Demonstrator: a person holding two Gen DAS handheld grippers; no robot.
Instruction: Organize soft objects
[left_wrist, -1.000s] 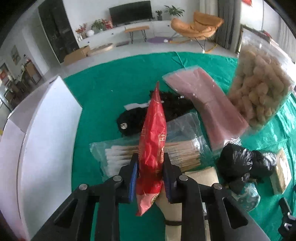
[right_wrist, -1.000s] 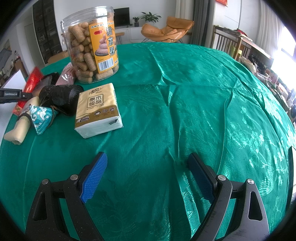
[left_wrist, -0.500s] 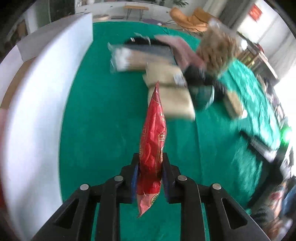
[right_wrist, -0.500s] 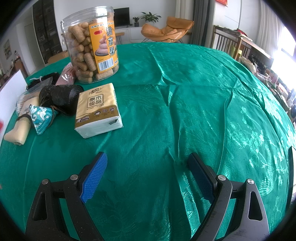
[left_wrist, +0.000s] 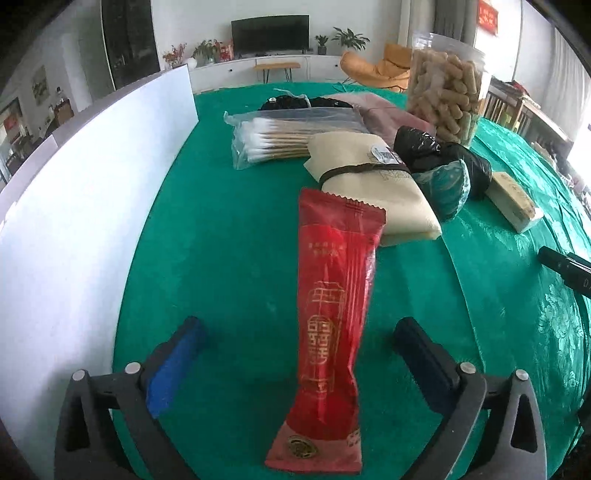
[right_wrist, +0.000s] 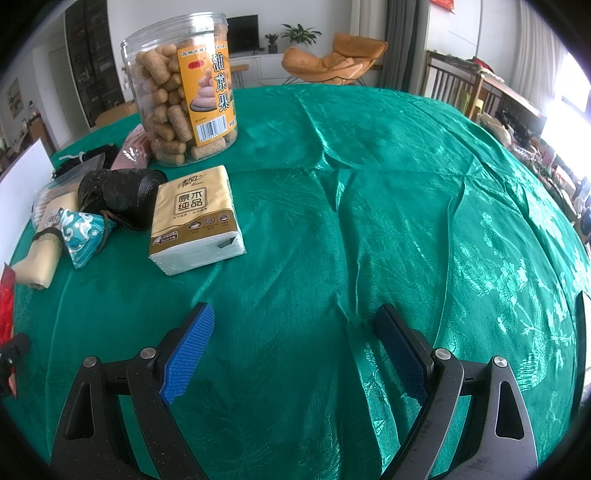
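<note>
Where the left wrist view looks down, the left gripper is seen spread wide, with the red packet lying flat on the green cloth between the fingers — touched by neither. It is judged light, thin and crinkly, best pinched across its narrow middle. From the right wrist view, the right gripper is held apart over bare cloth, near the tissue pack — soft, easily squeezed.

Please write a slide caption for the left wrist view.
Open left tool above red packet lying on green tablecloth.
</note>
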